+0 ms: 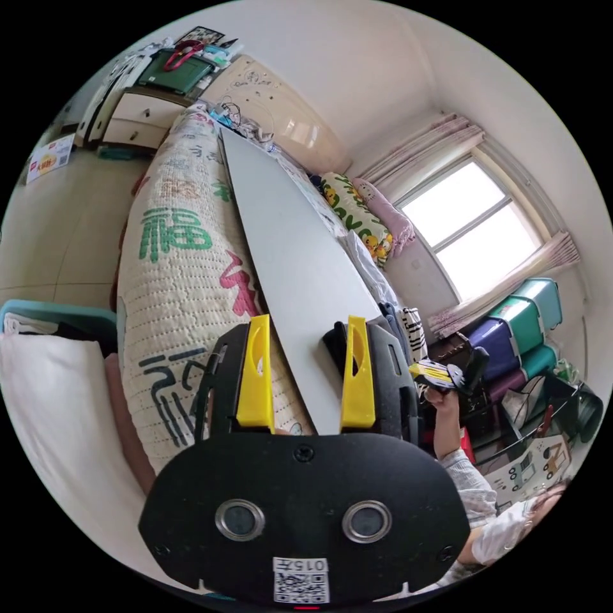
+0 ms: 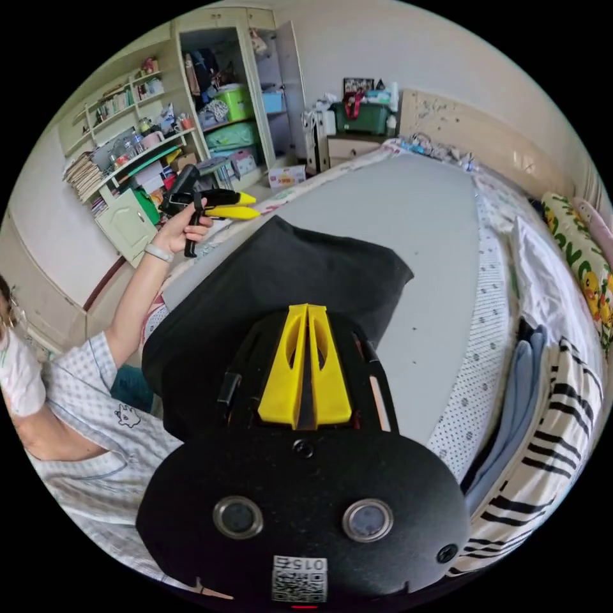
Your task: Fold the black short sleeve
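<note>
The black short sleeve [image 2: 281, 271] lies as a folded dark bundle on the near end of a grey board [image 2: 415, 211]. My right gripper [image 2: 308, 311] hovers over it with its yellow jaws shut together and no cloth seen between them. A hand holds it up beside the bed [image 1: 415, 369] in the left gripper view. My left gripper [image 1: 308, 322] is open, its jaws on either side of the board's [image 1: 287, 255] edge with nothing in them. In the right gripper view a raised hand holds the left gripper [image 2: 254, 205] off the board's far side.
The board rests on a bed with a printed quilt [image 1: 179, 255]. Beside it lie a striped garment [image 2: 555, 421], a blue one [image 2: 517, 396] and a white one [image 2: 543, 287]. The person [image 2: 83, 396] stands at the bed's end. Shelves [image 2: 128, 147] and storage boxes [image 1: 523, 325] line the walls.
</note>
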